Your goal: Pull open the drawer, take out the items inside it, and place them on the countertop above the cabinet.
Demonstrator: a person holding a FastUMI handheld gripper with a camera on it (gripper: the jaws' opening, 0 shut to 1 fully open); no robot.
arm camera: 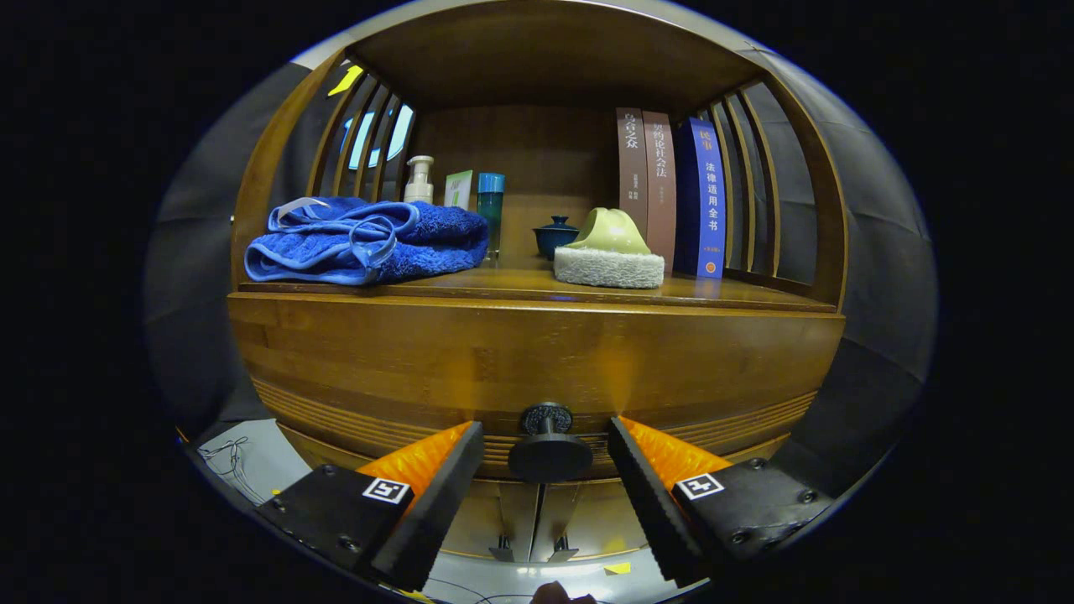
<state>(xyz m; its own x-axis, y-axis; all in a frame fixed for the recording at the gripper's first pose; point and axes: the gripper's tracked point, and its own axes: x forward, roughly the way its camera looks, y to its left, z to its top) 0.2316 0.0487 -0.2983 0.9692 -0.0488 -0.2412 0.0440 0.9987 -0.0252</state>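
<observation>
A wooden cabinet stands right ahead, its closed drawer front [537,361] spanning the width below the countertop [713,292]. A dark round knob [549,453] sticks out of the drawer's lower middle. My gripper [545,470] is open, with one finger on each side of the knob and a gap between each finger and the knob. The drawer's inside is hidden.
On the countertop lie a folded blue towel [369,239], a pump bottle [419,180], a teal-capped bottle [491,210], a small blue lidded cup [555,236], a green piece on a white sponge [609,256] and three upright books [671,193]. Slatted sides and a wooden top enclose the shelf.
</observation>
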